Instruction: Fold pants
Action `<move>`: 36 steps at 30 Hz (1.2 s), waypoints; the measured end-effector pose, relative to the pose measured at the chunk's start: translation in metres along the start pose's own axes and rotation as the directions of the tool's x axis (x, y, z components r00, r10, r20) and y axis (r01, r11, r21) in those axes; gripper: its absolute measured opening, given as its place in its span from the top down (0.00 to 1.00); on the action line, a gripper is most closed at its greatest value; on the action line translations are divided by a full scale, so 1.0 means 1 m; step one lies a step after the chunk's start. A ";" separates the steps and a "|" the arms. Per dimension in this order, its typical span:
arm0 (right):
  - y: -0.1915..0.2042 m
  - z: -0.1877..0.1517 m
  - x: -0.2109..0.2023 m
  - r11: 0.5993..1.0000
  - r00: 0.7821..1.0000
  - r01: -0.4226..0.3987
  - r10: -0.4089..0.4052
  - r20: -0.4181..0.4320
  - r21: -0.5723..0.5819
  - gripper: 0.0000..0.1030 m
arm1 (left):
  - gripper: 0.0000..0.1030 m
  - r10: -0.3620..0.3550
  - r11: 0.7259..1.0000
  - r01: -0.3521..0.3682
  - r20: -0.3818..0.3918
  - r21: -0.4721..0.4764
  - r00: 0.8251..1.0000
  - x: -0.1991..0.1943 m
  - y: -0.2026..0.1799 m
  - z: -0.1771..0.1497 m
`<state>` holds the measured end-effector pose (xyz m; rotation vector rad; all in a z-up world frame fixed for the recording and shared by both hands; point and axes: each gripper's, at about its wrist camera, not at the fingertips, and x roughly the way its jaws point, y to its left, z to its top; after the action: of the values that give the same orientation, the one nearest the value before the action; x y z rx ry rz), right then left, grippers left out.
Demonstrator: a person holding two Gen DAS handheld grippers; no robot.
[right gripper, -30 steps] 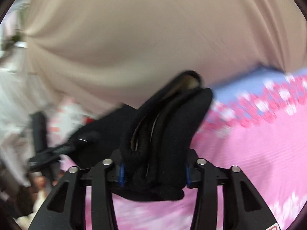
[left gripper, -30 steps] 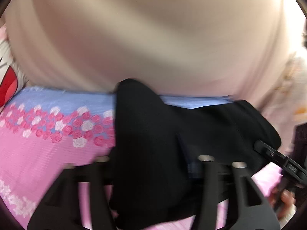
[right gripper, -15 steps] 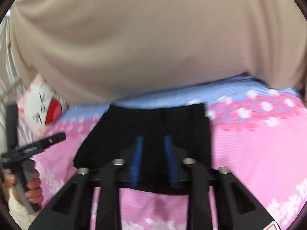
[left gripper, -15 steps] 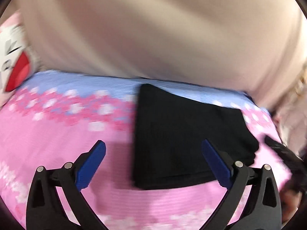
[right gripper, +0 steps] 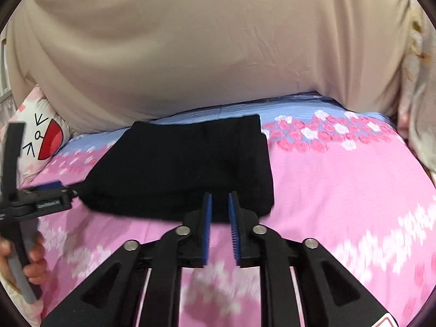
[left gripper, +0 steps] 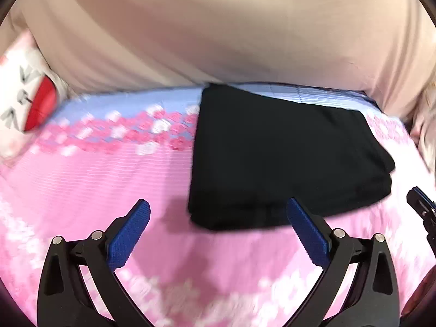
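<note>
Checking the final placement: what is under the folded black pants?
The black pants lie flat on the pink floral bedsheet, their far edge on its blue band. Anything between them is covered.

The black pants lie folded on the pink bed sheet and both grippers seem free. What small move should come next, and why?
Probably draw both grippers back a little and stop. The black pants lie in a compact folded stack on the bed sheet. The left gripper is wide open and holds nothing, and the right gripper, jaws nearly together, grips no cloth. The fold looks finished.
</note>
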<state>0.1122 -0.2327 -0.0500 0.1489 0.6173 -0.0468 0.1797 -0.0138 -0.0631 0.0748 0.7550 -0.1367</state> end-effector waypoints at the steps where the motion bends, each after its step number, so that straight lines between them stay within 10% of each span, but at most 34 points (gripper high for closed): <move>1: 0.003 -0.008 -0.004 1.000 1.000 0.017 -0.017 0.013 -0.004 0.65 | 0.05 0.012 1.000 -0.012 0.024 0.022 1.000 -0.011 -0.004 -0.009; 12: 0.024 -0.039 -0.020 0.993 0.991 0.113 -0.110 0.078 -0.033 0.18 | 0.05 0.072 0.995 -0.078 0.101 0.058 0.992 -0.023 -0.012 -0.057; 36: 0.023 -0.044 0.000 0.994 0.993 0.107 -0.108 -0.038 -0.027 0.05 | 0.05 0.031 0.999 -0.039 0.182 0.039 0.983 -0.028 -0.013 -0.056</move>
<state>0.0895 -0.2034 -0.0824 0.0929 0.6645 -0.1405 0.1196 -0.0170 -0.0846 0.1141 0.5687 -0.1243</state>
